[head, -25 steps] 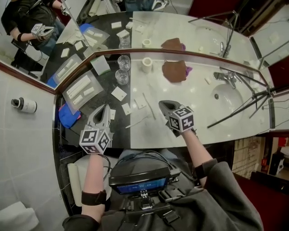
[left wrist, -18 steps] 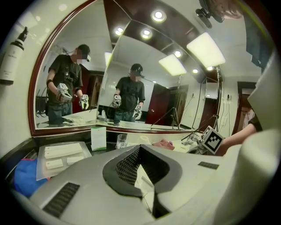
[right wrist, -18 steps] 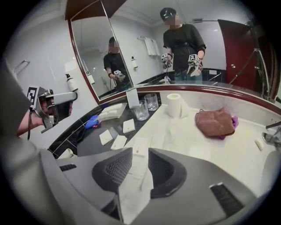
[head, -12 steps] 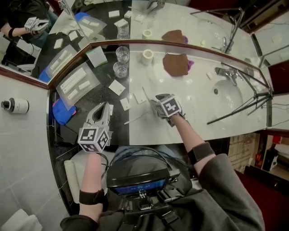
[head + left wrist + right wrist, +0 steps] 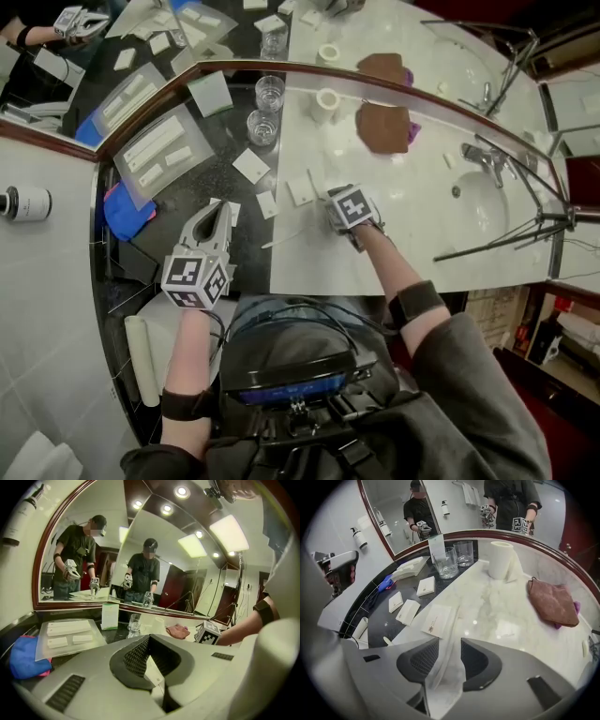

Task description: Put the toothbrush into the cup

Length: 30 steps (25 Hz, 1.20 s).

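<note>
Near the mirror point(image 5: 422, 37) both glasses point(image 5: 262, 128) stand empty; left jaws closed, right jaws spread.

This is looking like a hotel bathroom. A white basin point(image 5: 473, 214) with a chrome tap point(image 5: 482, 159) is sitting sunk into a marble bench point(image 5: 412, 248). Left of the basin, a paper roll point(image 5: 327, 98), drinking glasses point(image 5: 262, 127) and small wrapped amenity packets point(image 5: 251, 166) are lying out. Behind the basin a framed mirror point(image 5: 187, 42) is running along the wall. Far left of the basin, a pump bottle point(image 5: 23, 202) is hanging on pale tiles point(image 5: 47, 309).
</note>
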### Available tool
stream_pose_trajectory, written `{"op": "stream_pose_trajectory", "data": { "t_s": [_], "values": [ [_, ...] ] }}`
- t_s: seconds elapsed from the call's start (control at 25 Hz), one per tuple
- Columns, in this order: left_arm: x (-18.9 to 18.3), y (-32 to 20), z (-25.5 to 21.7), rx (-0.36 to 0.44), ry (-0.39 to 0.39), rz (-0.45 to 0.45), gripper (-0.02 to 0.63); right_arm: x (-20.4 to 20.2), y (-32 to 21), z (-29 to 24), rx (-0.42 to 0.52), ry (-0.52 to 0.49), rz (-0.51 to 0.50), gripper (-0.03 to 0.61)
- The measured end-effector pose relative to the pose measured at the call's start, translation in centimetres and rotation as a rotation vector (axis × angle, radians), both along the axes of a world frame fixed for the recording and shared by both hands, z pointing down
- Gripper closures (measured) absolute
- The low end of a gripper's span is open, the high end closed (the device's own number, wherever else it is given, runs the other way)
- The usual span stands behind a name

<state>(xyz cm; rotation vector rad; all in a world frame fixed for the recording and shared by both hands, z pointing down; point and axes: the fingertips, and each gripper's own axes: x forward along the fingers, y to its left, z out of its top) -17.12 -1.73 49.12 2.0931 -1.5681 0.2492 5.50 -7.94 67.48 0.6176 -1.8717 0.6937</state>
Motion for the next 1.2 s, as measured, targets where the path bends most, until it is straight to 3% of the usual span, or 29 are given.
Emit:
{"op": "stream_pose_trajectory", "data": {
  "t_s": [0.28,0.4,0.56,1.2],
  "values": [
    [-0.4,0.6,0.9,-0.021,0.008,-0.024,0.611,-0.6,0.3,1.8,-0.058,0.047,-0.037,0.419],
    [-0.6,0.7,1.1,-0.029,0.011,-0.032,0.611,-0.2,0.5,2.5,-0.084,0.095,-0.049,0.509],
    [-1.1,1.0,1.3,-0.035,0.017,-0.043,0.611,-0.6,1.1,2.7,-0.138,0.083,-0.024,0.531],
    [-0.4,1.7,1.3,-0.035,0.016,-0.026,0.611,-0.5,0.0,0.8,-0.079,0.042,0.023,0.531]
  ]
}}
